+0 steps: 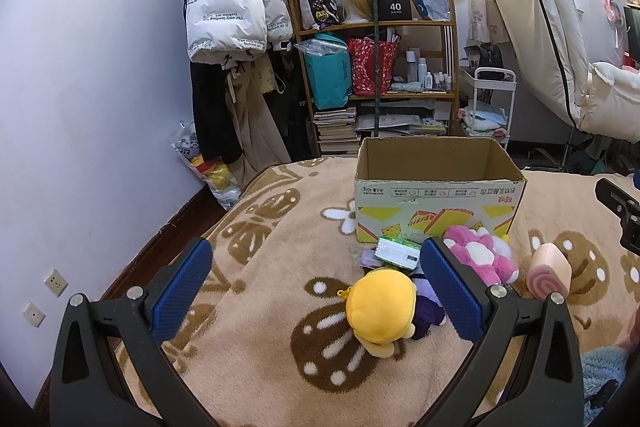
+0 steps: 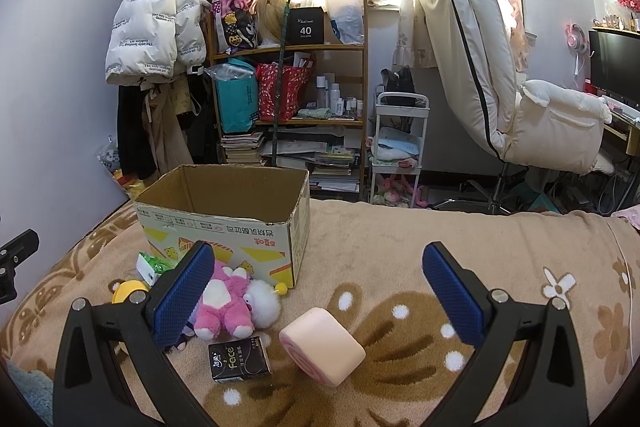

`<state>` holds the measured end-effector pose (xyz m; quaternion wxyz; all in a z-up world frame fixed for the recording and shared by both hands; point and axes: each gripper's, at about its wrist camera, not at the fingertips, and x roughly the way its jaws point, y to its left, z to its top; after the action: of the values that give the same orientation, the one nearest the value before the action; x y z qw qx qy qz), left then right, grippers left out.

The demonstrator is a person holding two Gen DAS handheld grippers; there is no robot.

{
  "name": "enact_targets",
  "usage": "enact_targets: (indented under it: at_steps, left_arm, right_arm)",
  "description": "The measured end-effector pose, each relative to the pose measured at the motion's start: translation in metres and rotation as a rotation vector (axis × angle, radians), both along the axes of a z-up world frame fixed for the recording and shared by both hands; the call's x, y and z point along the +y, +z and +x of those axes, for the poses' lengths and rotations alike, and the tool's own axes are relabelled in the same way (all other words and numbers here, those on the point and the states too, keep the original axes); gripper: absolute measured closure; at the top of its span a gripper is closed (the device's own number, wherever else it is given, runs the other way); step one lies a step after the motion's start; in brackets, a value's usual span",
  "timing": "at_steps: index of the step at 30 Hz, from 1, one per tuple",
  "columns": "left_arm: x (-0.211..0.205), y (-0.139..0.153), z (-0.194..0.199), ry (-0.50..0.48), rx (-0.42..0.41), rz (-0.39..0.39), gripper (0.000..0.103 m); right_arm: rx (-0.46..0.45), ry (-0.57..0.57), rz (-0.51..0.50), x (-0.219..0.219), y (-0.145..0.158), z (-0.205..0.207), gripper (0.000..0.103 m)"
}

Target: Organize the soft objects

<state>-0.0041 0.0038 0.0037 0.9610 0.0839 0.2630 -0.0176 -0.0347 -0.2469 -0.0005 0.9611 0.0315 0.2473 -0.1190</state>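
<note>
An open cardboard box [image 1: 440, 183] stands on the blanket-covered bed; it also shows in the right wrist view [image 2: 224, 219]. In front of it lie a yellow plush toy [image 1: 380, 307], a pink and white plush [image 1: 480, 255] [image 2: 224, 299], a pink roll-cake squishy [image 1: 548, 269] [image 2: 324, 347], a green tissue pack [image 1: 398, 253] [image 2: 154, 267] and a black tissue pack [image 2: 239, 359]. My left gripper [image 1: 316, 291] is open and empty, above the yellow plush. My right gripper [image 2: 320, 291] is open and empty, above the squishy.
A tan flower-patterned blanket [image 2: 480, 267] covers the bed. Behind stand a cluttered wooden shelf [image 1: 376, 67], hanging coats [image 1: 228, 15], a white trolley [image 2: 400, 147] and a white reclining chair [image 2: 500, 67]. A blue fluffy item [image 1: 604, 367] lies at the near right.
</note>
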Motion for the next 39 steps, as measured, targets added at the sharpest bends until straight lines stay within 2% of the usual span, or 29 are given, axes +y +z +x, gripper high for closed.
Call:
enact_targets:
  at_steps: [39]
  left_arm:
    - [-0.0013, 0.0017, -0.0018, 0.003, 0.006, 0.010, 0.001]
  right_arm:
    - [-0.004, 0.001, -0.006, 0.0002, -0.0004, 0.0010, 0.000]
